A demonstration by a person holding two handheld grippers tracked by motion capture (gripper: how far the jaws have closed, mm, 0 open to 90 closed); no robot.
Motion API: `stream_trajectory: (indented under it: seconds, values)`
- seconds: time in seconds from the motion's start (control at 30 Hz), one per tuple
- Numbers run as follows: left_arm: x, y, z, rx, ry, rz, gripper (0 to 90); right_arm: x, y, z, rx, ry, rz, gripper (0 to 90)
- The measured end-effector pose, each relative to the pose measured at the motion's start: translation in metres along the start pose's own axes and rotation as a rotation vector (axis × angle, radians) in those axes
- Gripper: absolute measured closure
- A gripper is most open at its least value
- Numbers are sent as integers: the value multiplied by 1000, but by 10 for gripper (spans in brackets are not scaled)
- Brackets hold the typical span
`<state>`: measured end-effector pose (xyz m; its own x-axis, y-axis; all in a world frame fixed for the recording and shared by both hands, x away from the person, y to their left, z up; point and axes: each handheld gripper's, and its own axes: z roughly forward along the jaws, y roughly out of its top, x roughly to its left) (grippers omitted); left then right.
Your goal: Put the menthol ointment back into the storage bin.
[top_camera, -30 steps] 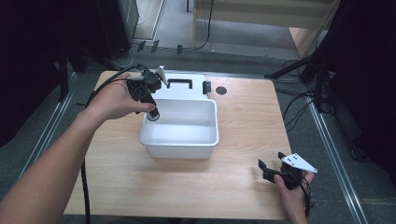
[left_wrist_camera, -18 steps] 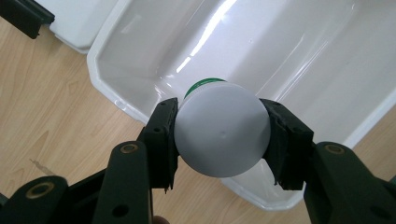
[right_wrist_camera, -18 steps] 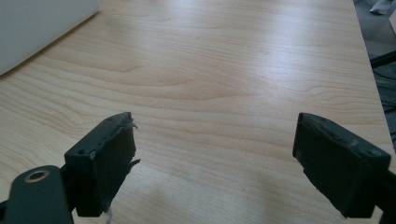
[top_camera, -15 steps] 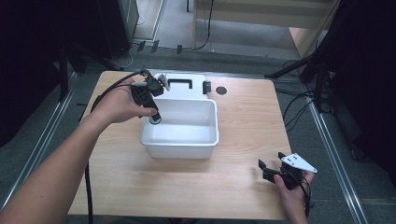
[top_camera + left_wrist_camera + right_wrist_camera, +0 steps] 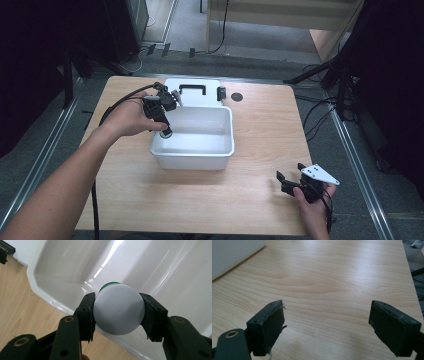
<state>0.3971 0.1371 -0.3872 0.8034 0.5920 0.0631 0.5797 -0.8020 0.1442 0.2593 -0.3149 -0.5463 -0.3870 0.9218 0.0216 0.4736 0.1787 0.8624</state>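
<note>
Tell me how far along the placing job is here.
Done: the left gripper is shut on the white-capped bottle and holds it over the white bin's left rim. In hand: taking it inside. Left: releasing it. The right gripper is open over the wooden table.

A tub (image 5: 200, 150) sits at the centre of the desk (image 5: 260, 125), its lid (image 5: 192, 90) lying flat just behind it. The left gripper (image 5: 161, 117) hangs over the tub's left rim, a round container (image 5: 119, 312) between its jaws. The right gripper (image 5: 295, 182) rests at the desk's near right corner, well apart from the tub.
</note>
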Motion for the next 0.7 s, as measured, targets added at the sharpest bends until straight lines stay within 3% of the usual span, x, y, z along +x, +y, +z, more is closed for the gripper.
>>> stream_trajectory:
  seconds: [0.4, 0.43, 0.7]
  values:
    - [-2, 3, 18, 3, 0, 30, 513, 0, 0, 0, 4, 2, 0, 134]
    - [-2, 4, 20, 23, 2, 49, 513, 0, 0, 0, 3, 2, 0, 134]
    - [-4, 7, 28, 38, 9, 63, 513, 0, 0, 0, 4, 4, 0, 134]
